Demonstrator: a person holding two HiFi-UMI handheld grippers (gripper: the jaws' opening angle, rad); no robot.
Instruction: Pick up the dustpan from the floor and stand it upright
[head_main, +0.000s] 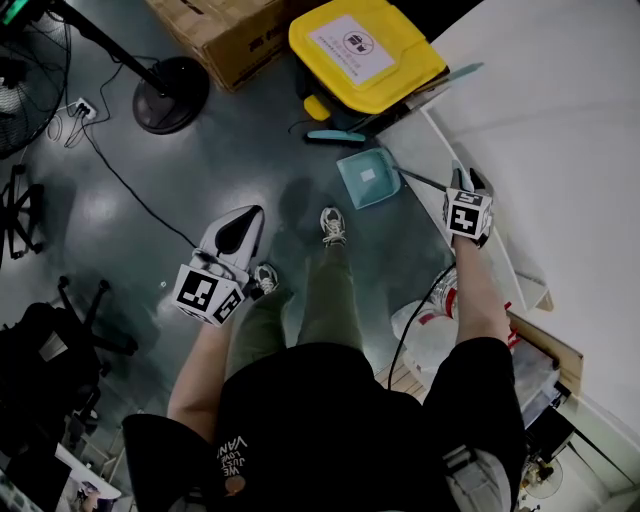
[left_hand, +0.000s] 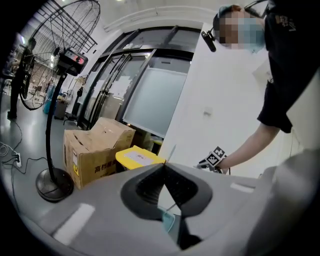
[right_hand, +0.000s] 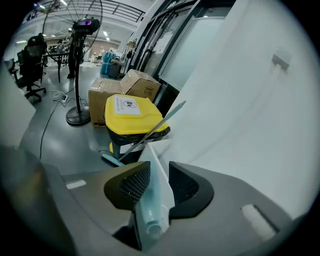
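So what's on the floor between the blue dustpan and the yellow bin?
A teal broom head lies there, between the dustpan and the yellow bin; the head view shows it.

Glossy grey floor (head_main: 230, 150), white wall (head_main: 560, 100), pedestal fan (head_main: 170, 95)

The left tool (head_main: 250, 216) has jaws together, empty; the right tool (head_main: 461, 176) clamps the dustpan handle (right_hand: 149, 216).
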